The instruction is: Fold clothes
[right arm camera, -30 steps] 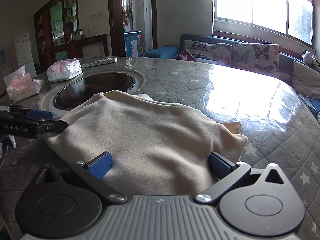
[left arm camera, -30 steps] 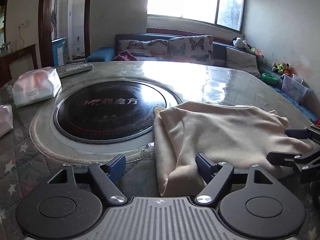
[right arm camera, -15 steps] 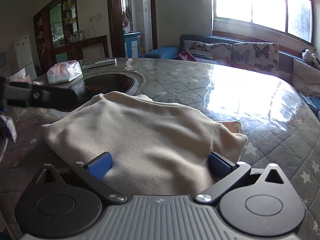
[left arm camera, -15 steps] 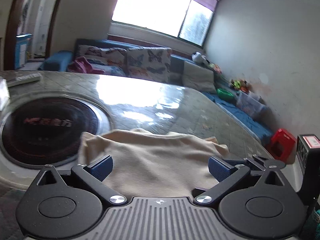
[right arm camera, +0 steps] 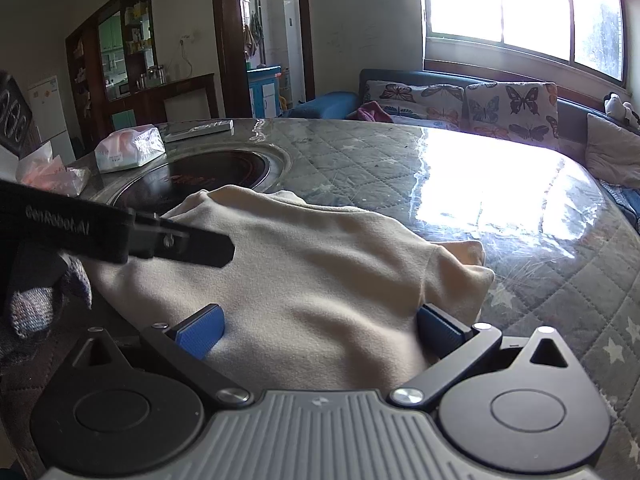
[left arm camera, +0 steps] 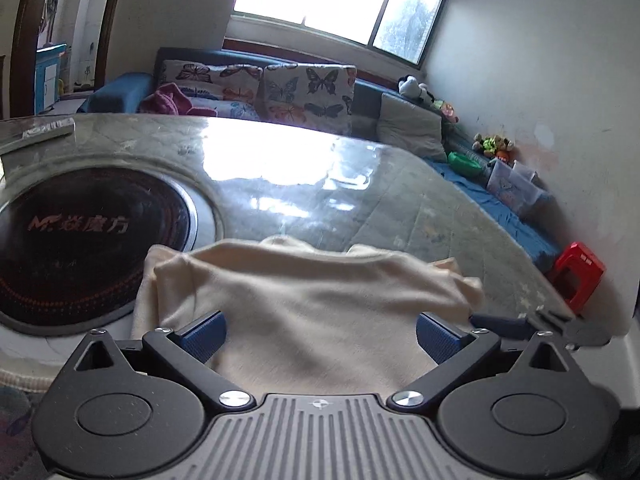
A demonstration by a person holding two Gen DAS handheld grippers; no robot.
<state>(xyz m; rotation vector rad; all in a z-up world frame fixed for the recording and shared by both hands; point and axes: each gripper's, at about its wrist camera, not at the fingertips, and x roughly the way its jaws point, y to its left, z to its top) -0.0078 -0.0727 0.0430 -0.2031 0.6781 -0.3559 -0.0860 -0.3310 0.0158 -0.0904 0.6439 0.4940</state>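
Tissue packs [right arm camera: 130,154] sit at the far left of the round table [right arm camera: 520,248], beside the dark glass cooktop [left arm camera: 80,240] sunk into its middle, with a flat remote-like bar [right arm camera: 200,130] just behind them. A gloved hand [right arm camera: 36,292] carries the left gripper [left arm camera: 318,334], whose black arm reaches in from the left edge of the right wrist view, over the near-left part of the cream garment [right arm camera: 320,280]. That garment lies folded in a loose heap on the quilted table cover, its left edge just overlapping the cooktop's metal rim, a sleeve end poking out on the right. The left gripper stands wide open, blue pads on either side of the cloth's near edge, gripping nothing. The right gripper [right arm camera: 320,330] is likewise spread wide, its pads flanking the garment's near edge without pinching it; its fingertips show at the right of the left wrist view. Farther right, a butterfly-print sofa [left arm camera: 304,92] runs under the bright window [right arm camera: 520,4], and a red stool [left arm camera: 578,276] stands on the floor.
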